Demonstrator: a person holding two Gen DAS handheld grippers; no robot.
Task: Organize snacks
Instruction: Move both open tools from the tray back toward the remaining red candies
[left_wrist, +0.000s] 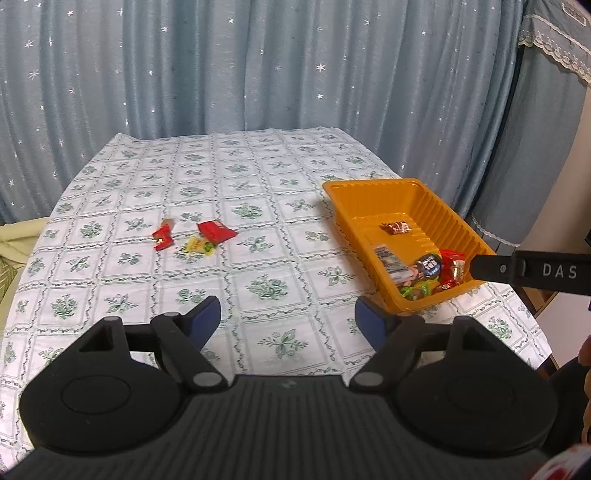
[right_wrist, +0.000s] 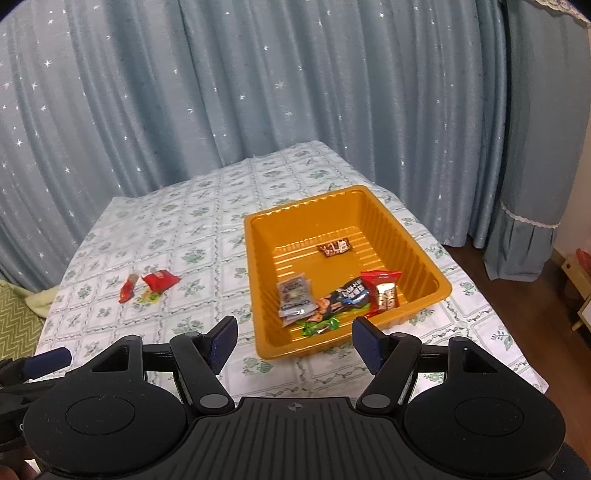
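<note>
An orange tray (left_wrist: 338, 201) (right_wrist: 255, 258) on the table's right side holds several wrapped snacks (right_wrist: 332, 299). Three loose snacks lie on the cloth to its left: a red stick packet (left_wrist: 163, 236) (right_wrist: 127, 290), a red pouch (left_wrist: 216, 231) (right_wrist: 160, 279) and a yellow-green candy (left_wrist: 199, 245) (right_wrist: 149, 295). My left gripper (left_wrist: 288, 317) is open and empty, above the cloth in front of the loose snacks. My right gripper (right_wrist: 291, 338) is open and empty, at the tray's near rim. Part of the right gripper (left_wrist: 528, 271) shows in the left wrist view over the tray's near right corner.
The table has a floral checked cloth (left_wrist: 258, 177) (right_wrist: 207, 236). Blue star curtains (left_wrist: 258, 66) hang behind it. Wood floor and low furniture (right_wrist: 576, 291) are at the right. A green cushion (right_wrist: 18, 314) lies at the left.
</note>
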